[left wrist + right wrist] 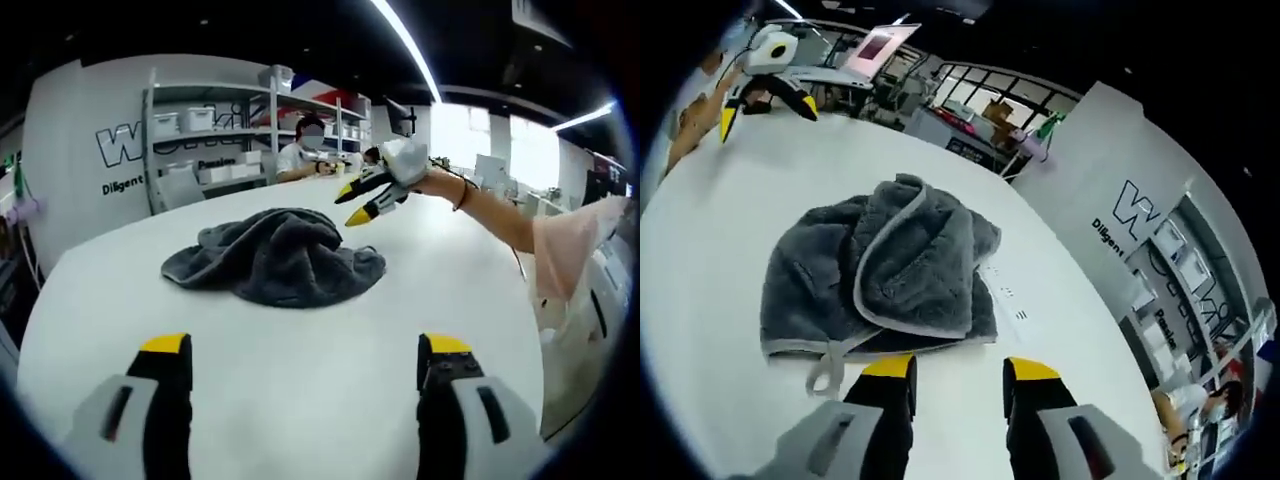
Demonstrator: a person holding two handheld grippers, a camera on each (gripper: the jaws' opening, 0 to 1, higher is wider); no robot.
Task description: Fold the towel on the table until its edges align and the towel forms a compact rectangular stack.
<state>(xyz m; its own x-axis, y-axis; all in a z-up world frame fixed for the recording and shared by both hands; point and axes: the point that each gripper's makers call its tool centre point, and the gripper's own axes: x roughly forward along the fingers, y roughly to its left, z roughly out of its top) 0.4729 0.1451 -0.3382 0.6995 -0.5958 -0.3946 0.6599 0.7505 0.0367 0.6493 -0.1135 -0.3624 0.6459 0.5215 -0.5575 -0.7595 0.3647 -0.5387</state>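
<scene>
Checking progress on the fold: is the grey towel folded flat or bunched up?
Bunched up. The grey fleece towel lies in a rumpled heap on the white table, edges curling unevenly.

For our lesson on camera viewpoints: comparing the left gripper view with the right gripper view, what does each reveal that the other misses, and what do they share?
Left gripper view alone: a person's bare forearm holding the right gripper above the table's far side, and a seated person at a desk in front of shelves of bins.

Right gripper view alone: the towel's pale hemmed edge, its hanging loop near the yellow-tipped fingers, and an open laptop.

Both: the crumpled grey towel on the white table, unfolded, and both grippers open, neither touching it.
</scene>
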